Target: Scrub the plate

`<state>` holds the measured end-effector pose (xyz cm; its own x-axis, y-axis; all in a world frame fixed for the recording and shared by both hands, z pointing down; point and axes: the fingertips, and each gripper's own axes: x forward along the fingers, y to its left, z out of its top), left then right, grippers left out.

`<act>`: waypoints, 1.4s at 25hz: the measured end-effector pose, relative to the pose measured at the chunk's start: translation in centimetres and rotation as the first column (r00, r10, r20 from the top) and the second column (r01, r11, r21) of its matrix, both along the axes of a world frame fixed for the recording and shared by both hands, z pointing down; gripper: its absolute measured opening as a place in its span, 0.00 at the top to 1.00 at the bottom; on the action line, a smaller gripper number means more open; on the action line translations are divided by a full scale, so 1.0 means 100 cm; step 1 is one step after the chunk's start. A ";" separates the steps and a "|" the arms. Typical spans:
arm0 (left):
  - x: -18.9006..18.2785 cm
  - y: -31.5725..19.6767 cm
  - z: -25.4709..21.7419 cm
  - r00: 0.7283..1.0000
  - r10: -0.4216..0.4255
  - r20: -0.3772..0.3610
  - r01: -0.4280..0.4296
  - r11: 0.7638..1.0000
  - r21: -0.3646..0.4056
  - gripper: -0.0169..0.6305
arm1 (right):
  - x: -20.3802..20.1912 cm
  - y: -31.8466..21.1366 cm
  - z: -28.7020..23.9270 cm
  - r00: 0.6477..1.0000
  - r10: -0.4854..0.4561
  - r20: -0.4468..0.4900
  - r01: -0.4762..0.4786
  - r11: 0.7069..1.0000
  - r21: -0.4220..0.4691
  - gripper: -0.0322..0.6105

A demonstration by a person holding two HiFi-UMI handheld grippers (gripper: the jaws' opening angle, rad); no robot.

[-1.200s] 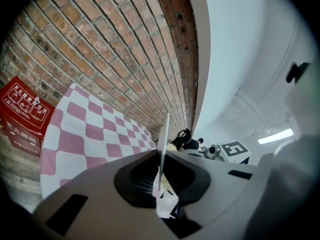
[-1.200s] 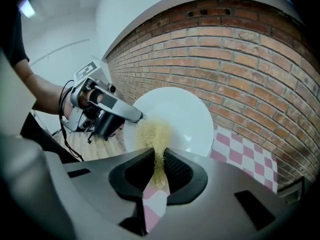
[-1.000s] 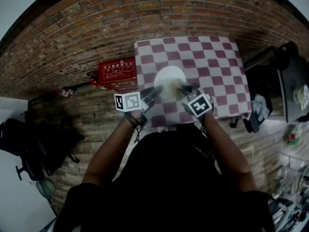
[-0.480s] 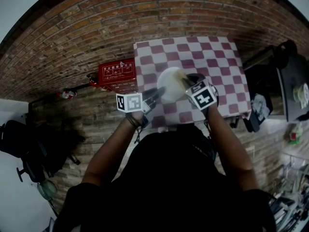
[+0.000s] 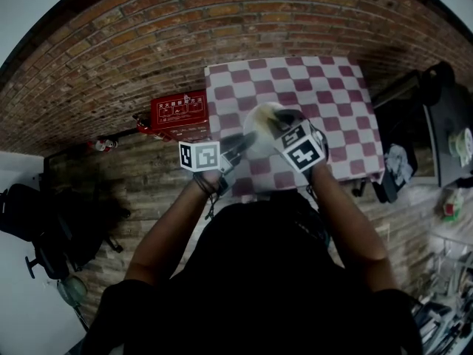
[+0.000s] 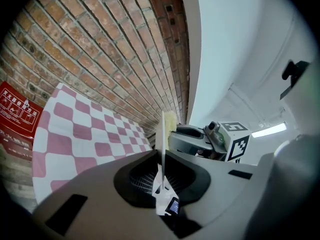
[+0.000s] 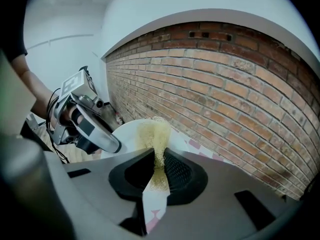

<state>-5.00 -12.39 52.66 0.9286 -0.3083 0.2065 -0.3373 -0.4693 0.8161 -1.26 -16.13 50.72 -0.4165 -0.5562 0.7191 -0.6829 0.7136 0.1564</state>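
Note:
A white plate (image 5: pixel 259 117) is held up on edge over the checked table (image 5: pixel 336 98). My left gripper (image 5: pixel 244 142) is shut on the plate's rim; in the left gripper view the plate (image 6: pixel 162 139) stands edge-on between the jaws of the left gripper (image 6: pixel 162 176). My right gripper (image 5: pixel 278 122) is shut on a yellow fibrous scrubber (image 7: pixel 155 139), which presses against the plate's face (image 7: pixel 126 134). The scrubber (image 6: pixel 171 121) also shows behind the plate's edge, with the right gripper (image 6: pixel 197 138) just beyond it. In the right gripper view the left gripper (image 7: pixel 82 121) shows at the left of the right gripper (image 7: pixel 159 168).
The table's pink-and-white checked cloth (image 6: pixel 75 134) stands against brickwork. A red box (image 5: pixel 177 111) lies on the brick floor left of the table. Dark chairs and bags (image 5: pixel 44 220) are at the far left, and cluttered shelving (image 5: pixel 443 161) is at the right.
The right gripper with the scrubber has swept up and then leftward across the plate's face. The left gripper has kept its hold on the plate and barely moved.

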 end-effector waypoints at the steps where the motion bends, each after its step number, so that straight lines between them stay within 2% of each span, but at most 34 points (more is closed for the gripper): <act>1: 0.000 0.000 0.000 1.000 -0.003 0.001 0.003 1.000 0.001 0.92 | -0.003 0.002 0.001 1.000 -0.008 0.004 0.008 1.000 -0.002 0.87; 8: -0.004 -0.008 -0.001 0.999 -0.029 0.024 0.028 0.999 0.018 0.92 | -0.019 0.021 0.014 0.998 -0.050 0.031 0.051 0.998 -0.041 0.87; 14: -0.005 -0.010 -0.001 0.998 -0.048 0.037 0.047 0.999 0.017 0.92 | -0.017 0.034 0.025 0.998 -0.052 0.039 0.055 0.996 -0.069 0.87; 20: -0.007 -0.013 -0.001 0.996 -0.057 0.061 0.056 0.998 0.023 0.92 | -0.006 0.045 0.041 0.998 -0.056 0.000 0.056 0.993 -0.101 0.87; 26: -0.006 -0.011 -0.002 0.996 -0.041 0.079 0.038 0.999 0.039 0.92 | 0.023 0.040 0.053 0.998 0.002 -0.063 -0.008 0.994 -0.106 0.87; 31: -0.002 -0.005 -0.001 0.997 -0.022 0.076 0.020 0.999 0.035 0.92 | 0.035 0.033 0.046 0.997 0.052 -0.049 -0.058 0.992 -0.115 0.87; 35: 0.002 0.000 -0.003 0.998 -0.003 0.067 0.000 0.999 0.035 0.92 | 0.041 0.020 0.032 0.996 0.074 -0.056 -0.078 0.994 -0.073 0.87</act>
<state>-4.78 -12.42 52.37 0.9125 -0.3179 0.2575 -0.3916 -0.4966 0.7746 2.87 -14.11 53.88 -0.3351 -0.5282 0.7802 -0.7279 0.6709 0.1415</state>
